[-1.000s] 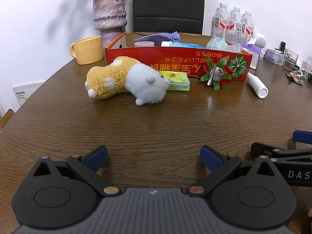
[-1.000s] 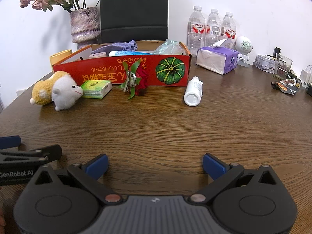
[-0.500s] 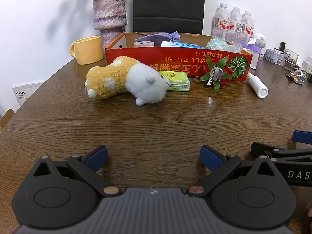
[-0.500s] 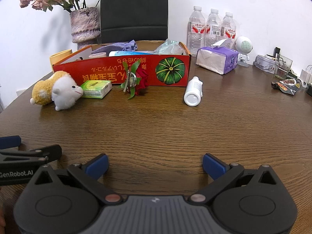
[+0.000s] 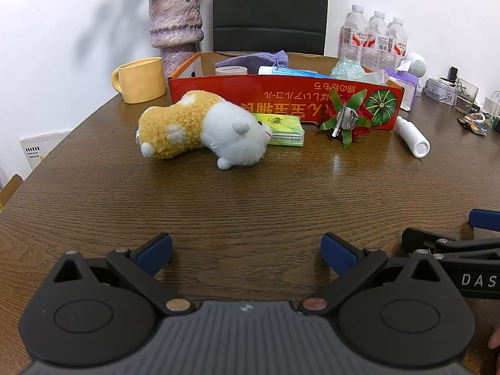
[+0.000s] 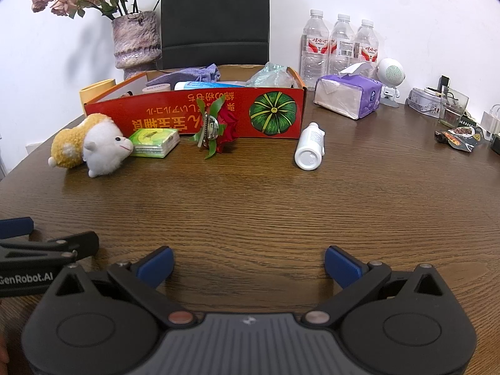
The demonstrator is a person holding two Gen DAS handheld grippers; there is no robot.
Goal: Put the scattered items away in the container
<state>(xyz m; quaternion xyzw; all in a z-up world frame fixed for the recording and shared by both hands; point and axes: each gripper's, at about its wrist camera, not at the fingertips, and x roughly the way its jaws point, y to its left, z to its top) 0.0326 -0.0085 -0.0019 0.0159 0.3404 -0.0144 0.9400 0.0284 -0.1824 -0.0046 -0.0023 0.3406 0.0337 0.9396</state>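
Here both grippers' jaws gape empty; the plush toy [image 5: 203, 131] half-hides the green packet [image 5: 286, 129].

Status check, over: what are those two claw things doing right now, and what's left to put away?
Left gripper, right gripper: jaws open, empty. Plush toy, tissue pack, flower clip, white bottle outside red box. Path clear.

red box [image 5: 281, 100] bears a green striped pumpkin print [image 6: 272, 111].
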